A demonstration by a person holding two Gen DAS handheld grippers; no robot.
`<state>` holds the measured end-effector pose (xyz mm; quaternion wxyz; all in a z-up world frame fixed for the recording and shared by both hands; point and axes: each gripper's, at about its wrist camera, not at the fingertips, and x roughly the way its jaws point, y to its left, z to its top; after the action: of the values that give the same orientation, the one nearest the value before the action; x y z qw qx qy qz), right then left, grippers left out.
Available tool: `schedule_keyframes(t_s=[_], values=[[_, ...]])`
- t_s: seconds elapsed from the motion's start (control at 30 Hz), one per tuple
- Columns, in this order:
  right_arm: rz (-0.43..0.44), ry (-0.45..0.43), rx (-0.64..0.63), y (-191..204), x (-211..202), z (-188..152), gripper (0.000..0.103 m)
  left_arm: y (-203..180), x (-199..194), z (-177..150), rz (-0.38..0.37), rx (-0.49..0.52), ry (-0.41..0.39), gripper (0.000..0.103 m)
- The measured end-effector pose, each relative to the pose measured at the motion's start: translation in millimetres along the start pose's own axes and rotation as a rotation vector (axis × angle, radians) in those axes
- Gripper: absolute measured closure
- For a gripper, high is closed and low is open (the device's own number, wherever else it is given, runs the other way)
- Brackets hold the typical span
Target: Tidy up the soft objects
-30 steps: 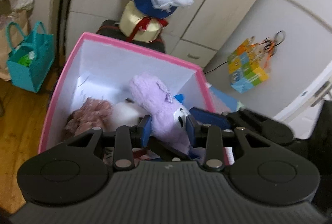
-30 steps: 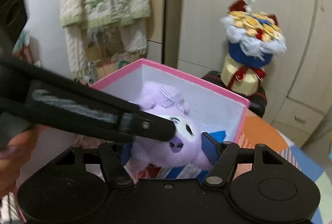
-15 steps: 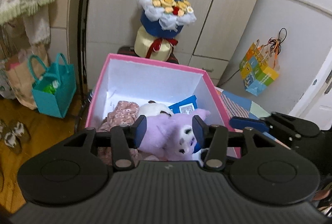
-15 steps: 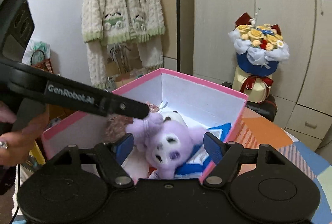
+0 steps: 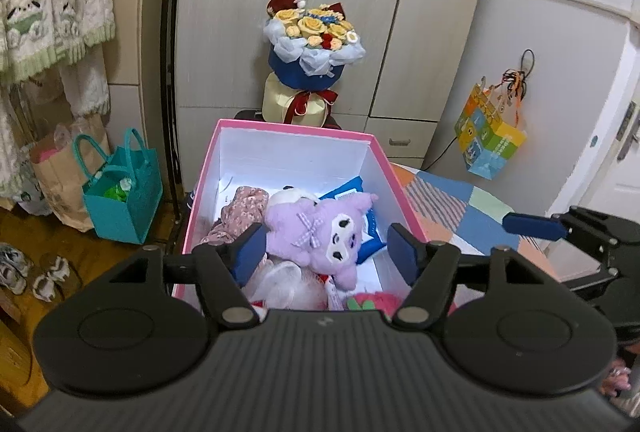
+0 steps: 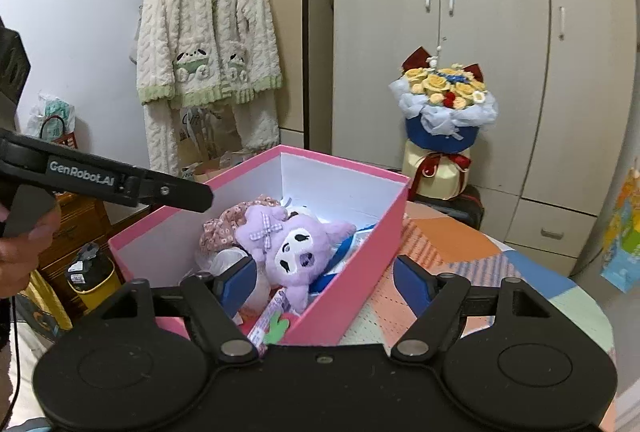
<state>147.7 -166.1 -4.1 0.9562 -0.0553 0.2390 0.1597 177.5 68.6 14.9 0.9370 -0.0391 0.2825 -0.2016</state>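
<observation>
One pink box (image 5: 280, 136) on the patchwork table (image 5: 460, 200) holds the purple plush (image 5: 320, 228), lying atop a floral cloth (image 5: 244, 208) and other soft items. Left gripper (image 5: 324, 252) and right gripper (image 6: 324, 282): jaws just opened wide, both empty (plush released, untouched). Best to draw both clear without snagging the box rim.

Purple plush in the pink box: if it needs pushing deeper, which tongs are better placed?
Probably the left tongs: open and aimed at the purple plush. The right tongs, also open, straddle the pink box wall.
</observation>
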Motion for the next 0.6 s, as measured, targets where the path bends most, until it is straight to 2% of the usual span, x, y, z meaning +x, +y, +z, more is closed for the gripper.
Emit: schedule_keyframes(t_s=[0.1, 0.17, 0.27, 0.37, 0.47, 0.53, 0.6], values=[[-0.015, -0.013, 0.001, 1.1, -14.7, -0.2, 0.021, -8.8, -14.8, -5.0, 0.008, 0.022, -0.016, 0.029], [-0.025, -0.024, 0.004, 1.6, -24.6, -1.0, 0.019, -14.9, -24.4, -11.2, 0.036, 0.035, -0.059, 0.011], [-0.059, -0.027, 0.027, 1.4, -36.5, -4.6, 0.019, -25.4, -32.8, -22.0, 0.11, 0.06, -0.066, 0.01], [-0.073, -0.033, 0.041, 2.1, -51.7, -9.5, 0.019, -32.7, -43.1, -30.1, 0.12, 0.08, -0.062, 0.003], [-0.095, -0.04, 0.062, 3.7, -66.0, -12.9, 0.012, -41.7, -52.3, -32.9, 0.179, 0.076, -0.015, 0.003], [-0.104, -0.034, 0.077, 4.2, -74.2, -13.9, 0.011, -45.2, -57.9, -32.8, 0.213, 0.059, 0.022, 0.002], [-0.116, -0.03, 0.087, 5.1, -82.3, -14.7, 0.006, -48.6, -67.3, -33.6, 0.208, 0.055, 0.031, 0.002]])
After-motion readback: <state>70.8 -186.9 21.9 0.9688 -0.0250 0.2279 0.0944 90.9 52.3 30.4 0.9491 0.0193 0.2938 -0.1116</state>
